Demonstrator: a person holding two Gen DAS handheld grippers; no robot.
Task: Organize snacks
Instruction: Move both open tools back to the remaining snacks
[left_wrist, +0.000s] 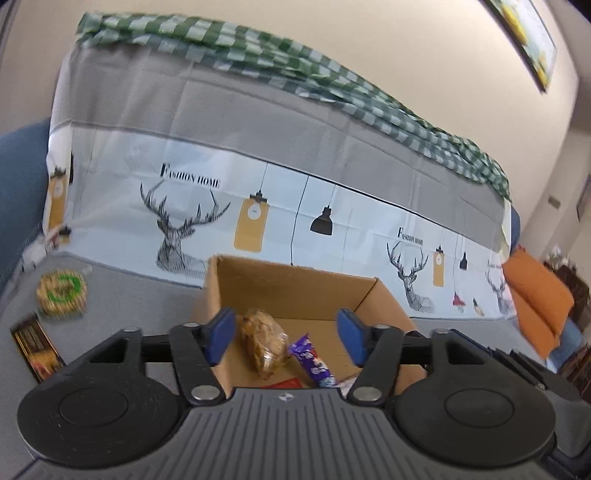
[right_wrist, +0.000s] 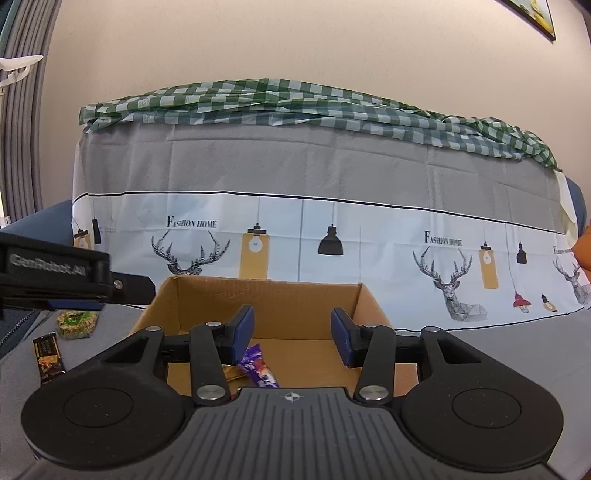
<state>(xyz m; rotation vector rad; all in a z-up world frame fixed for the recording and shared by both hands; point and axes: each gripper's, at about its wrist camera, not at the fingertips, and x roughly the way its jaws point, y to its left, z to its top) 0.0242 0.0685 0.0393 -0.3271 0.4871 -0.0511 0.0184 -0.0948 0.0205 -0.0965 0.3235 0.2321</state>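
An open cardboard box (left_wrist: 295, 288) sits on the grey cloth; it also shows in the right wrist view (right_wrist: 266, 295). Inside lie a clear bag of biscuits (left_wrist: 263, 345), a purple wrapped snack (left_wrist: 312, 360) and a red packet (left_wrist: 284, 384). The purple snack (right_wrist: 258, 367) shows in the right wrist view too. My left gripper (left_wrist: 287, 334) is open and empty above the box. My right gripper (right_wrist: 291, 338) is open and empty above the box. A round yellow-green snack pack (left_wrist: 62, 291) and a dark brown bar (left_wrist: 37, 347) lie on the cloth left of the box.
A sofa back draped with a deer-print cloth (left_wrist: 258, 206) and a green checked cloth (right_wrist: 295, 99) stands behind the box. An orange cushion (left_wrist: 535, 299) lies at the right. The other gripper's body (right_wrist: 55, 273) reaches in from the left in the right wrist view.
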